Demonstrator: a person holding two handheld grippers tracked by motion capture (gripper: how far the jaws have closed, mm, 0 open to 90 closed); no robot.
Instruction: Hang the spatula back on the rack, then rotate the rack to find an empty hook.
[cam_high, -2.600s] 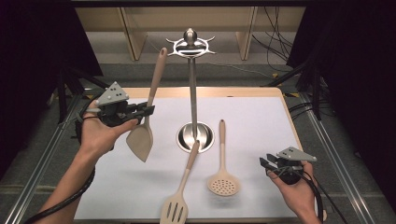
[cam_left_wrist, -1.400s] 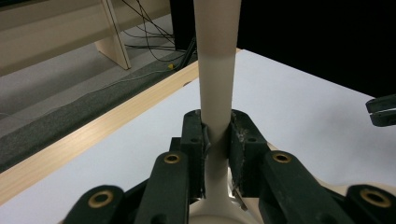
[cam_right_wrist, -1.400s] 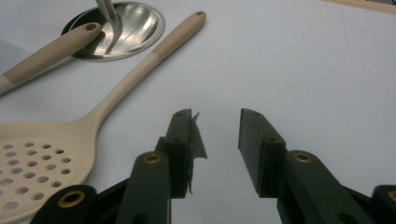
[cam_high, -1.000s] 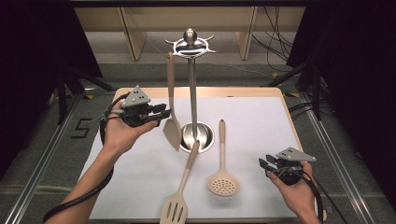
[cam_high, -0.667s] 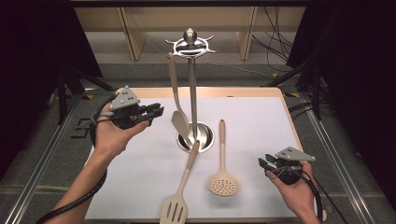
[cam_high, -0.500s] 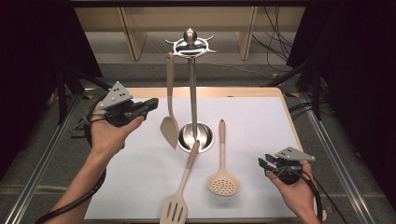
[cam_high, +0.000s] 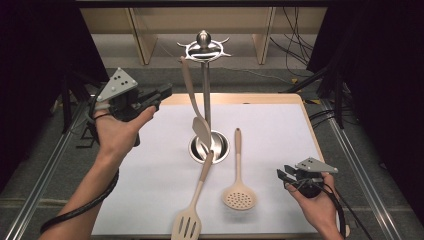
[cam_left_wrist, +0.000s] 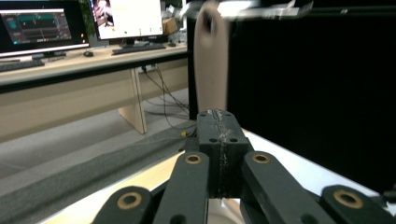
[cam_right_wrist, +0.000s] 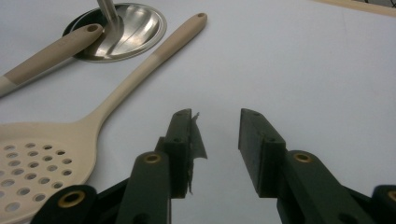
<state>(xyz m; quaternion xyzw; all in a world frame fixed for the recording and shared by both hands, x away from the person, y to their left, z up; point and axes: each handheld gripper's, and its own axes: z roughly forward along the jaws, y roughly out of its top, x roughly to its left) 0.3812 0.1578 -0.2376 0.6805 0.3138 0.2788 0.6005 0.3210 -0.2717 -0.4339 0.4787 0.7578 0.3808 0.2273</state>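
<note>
hanging spatula (cam_high: 196, 107): it's dangling from a hook of the utensil stand (cam_high: 205, 95), handle end up by the crown, blade down near the stand's round steel base and tilted off vertical, so I'm guessing it's swinging. It's looking blurry in the left gripper view too, right past the jaw tips.

left gripper (cam_high: 162, 93): the hand is holding it up in the air, left of the spatula and apart from it. Jaws are pressed together on nothing.

right gripper (cam_high: 283, 177): it's sitting low over the table (cam_high: 150, 165) at the near right, jaws apart and empty, pointing towards the skimmer (cam_high: 239, 180).

still on the table: the skimmer is lying flat just right of the base, and the slotted turner (cam_high: 192, 207) is lying with its handle end resting on the base's rim.

risk 1: the hung spatula is looking barely settled. If the hook isn't seated well through the handle hole, a swing could be enough to slip it off, and it'd be dropping onto the base and the turner handle.

risk 2: the left gripper is hovering close to the handle, so any move back in could be bumping it off.

risk 3: the stand is tall and thin, and a knock up top while hanging the next utensil might be rocking it.

risk 4: the skimmer is lying flat, so the right jaws could be scraping the table or sliding off the smooth handle.
</note>
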